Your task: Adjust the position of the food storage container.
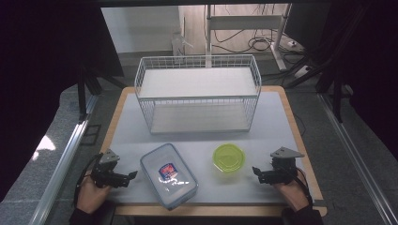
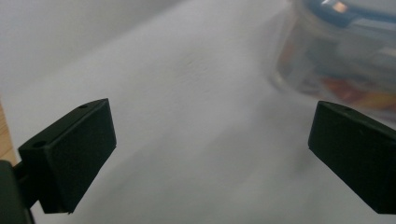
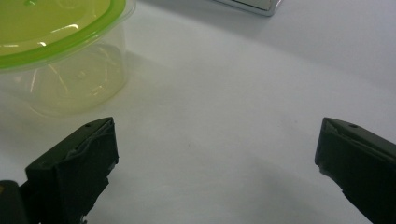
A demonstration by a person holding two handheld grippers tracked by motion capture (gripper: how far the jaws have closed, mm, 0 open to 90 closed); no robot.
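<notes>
Looking down from the high view, the left tongs (image 1: 133, 174) rest low at the near left of the desk (image 1: 277, 122), and the right tongs (image 1: 256, 171) at the near right, each in a hand; both point inward toward the two boxes between them. The rectangular box with a blue-rimmed lid (image 1: 168, 175) lies just beside the left tongs, turned at an angle, and the round tub with a green lid (image 1: 229, 157) stands near the right tongs, apart from them. Behind both stands a white wire rack (image 1: 197, 93) with two levels. In the left gripper view the jaws stand wide apart with nothing between them, and the rectangular box (image 2: 341, 51) is at the upper right, blurred, with something coloured inside; I judge it the heavier one, stiff but smooth, so the long sides under the lid rim look the best place to grip. In the right gripper view the jaws are also wide and hold nothing; the round tub (image 3: 60, 56) is at the upper left, clear and seemingly empty. It should be light and thin-walled, somewhat slippery, so taking it across the body just below the lid, gently, seems safest
</notes>
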